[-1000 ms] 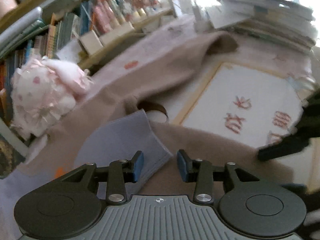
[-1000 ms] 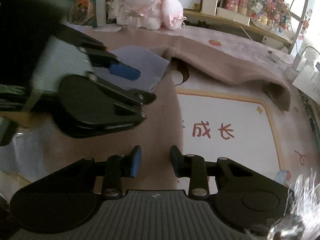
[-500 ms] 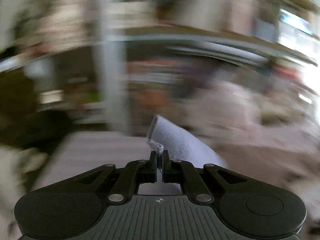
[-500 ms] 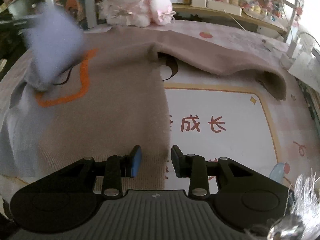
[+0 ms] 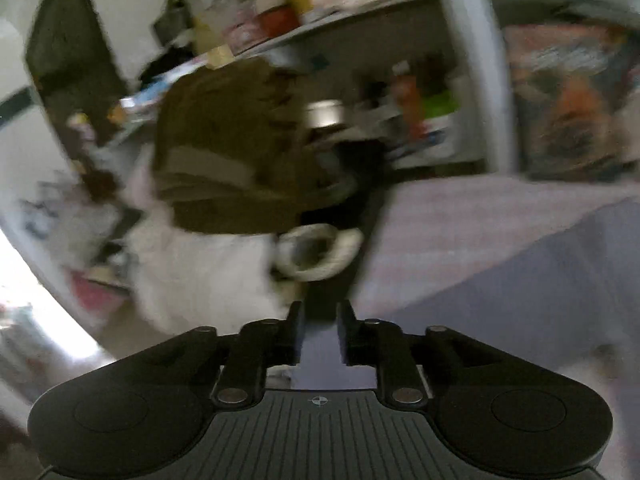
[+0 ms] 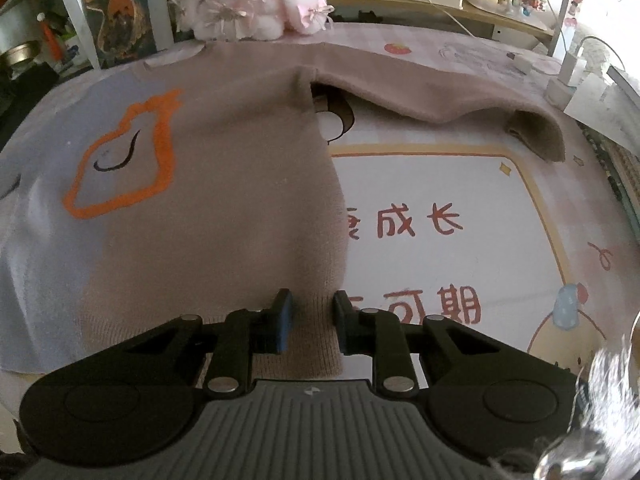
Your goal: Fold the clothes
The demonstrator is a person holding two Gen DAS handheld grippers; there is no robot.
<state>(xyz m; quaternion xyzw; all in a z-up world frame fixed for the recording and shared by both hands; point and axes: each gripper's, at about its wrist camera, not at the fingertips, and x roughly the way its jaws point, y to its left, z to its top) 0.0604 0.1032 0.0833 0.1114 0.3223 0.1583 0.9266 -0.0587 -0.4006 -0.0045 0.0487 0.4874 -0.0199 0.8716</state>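
left wrist view, blurred: the left gripper [image 5: 318, 334] has its jaws a narrow gap apart and opening, nothing clearly pinched between them, with lilac fabric [image 5: 520, 280] spreading to the right and a shelf [image 5: 340, 20] behind. right wrist view: the right gripper [image 6: 310, 326] hovers over the ribbed hem of the sweater [image 6: 224, 200], jaws narrowly apart and closing, pads not pressing it. the sweater lies flat on the tabletop [image 6: 440, 184], one sleeve [image 6: 440, 96] stretched rightward, a plush toy [image 6: 256, 0] beyond it.

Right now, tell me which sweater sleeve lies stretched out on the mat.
The tan sleeve, reaching toward the charger side. The lavender sleeve instead drapes over the table's opposite edge.
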